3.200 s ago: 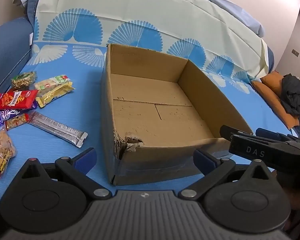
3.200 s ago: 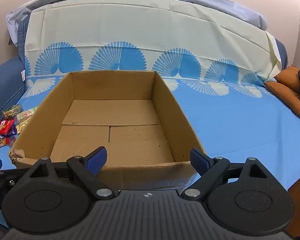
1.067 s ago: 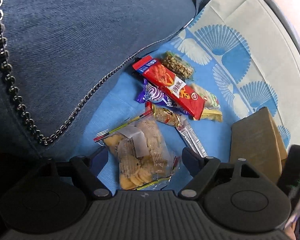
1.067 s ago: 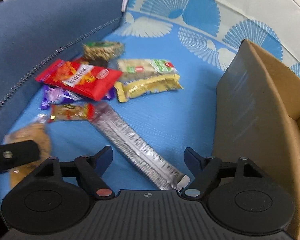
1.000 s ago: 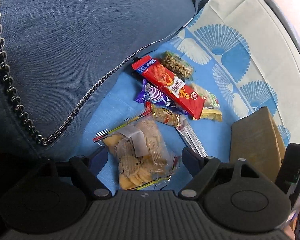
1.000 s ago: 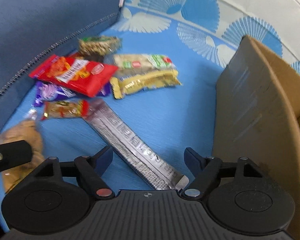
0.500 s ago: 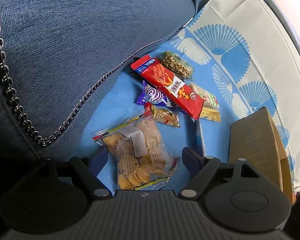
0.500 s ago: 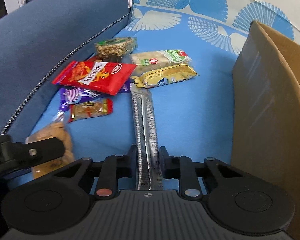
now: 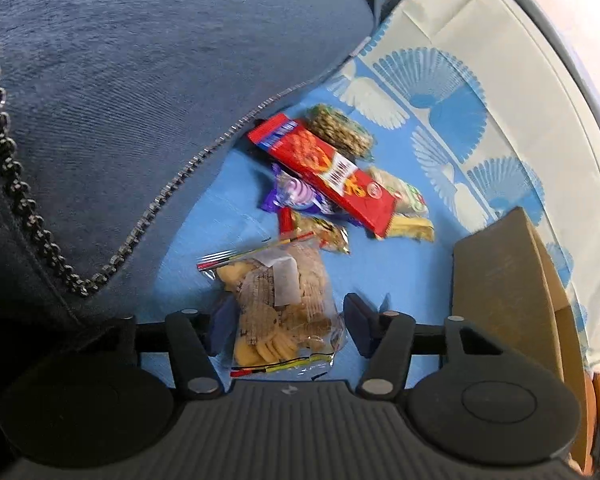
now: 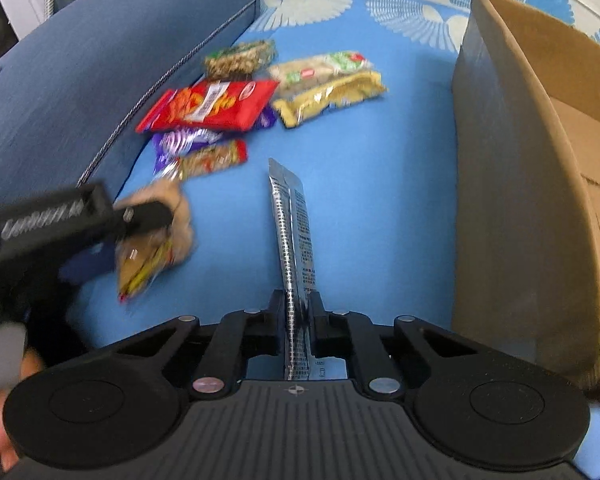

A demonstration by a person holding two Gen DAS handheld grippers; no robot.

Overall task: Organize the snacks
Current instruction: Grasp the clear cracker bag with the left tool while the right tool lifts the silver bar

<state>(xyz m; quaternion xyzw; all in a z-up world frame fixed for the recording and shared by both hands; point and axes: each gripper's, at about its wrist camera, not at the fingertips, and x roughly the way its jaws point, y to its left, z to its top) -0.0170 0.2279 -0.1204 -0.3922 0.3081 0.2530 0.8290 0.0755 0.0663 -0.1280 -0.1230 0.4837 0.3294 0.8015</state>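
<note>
Beside the cardboard box (image 10: 512, 184), right gripper (image 10: 296, 312) pinching a silver bar (image 10: 294, 232); left gripper (image 9: 286, 326) closing around a cracker bag (image 9: 280, 304).

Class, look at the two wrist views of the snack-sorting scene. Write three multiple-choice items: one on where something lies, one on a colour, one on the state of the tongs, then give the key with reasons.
1. Where does the cardboard box stand relative to the loose snacks in the right wrist view?
A. To their right
B. To their left
C. On top of them

2. What colour is the large flat packet lying over the purple wrapper?
A. Green
B. Red
C. White

3. What are the right tongs doing?
A. Standing wide open over bare sheet
B. Clamped on the box wall
C. Shut on the long silver packet

Key: 1 A, the box fills the right side while the snacks lie left of it. 2 B, its wrapper is plainly red. 3 C, both pads press the packet's near end, which sticks out forward.
</note>
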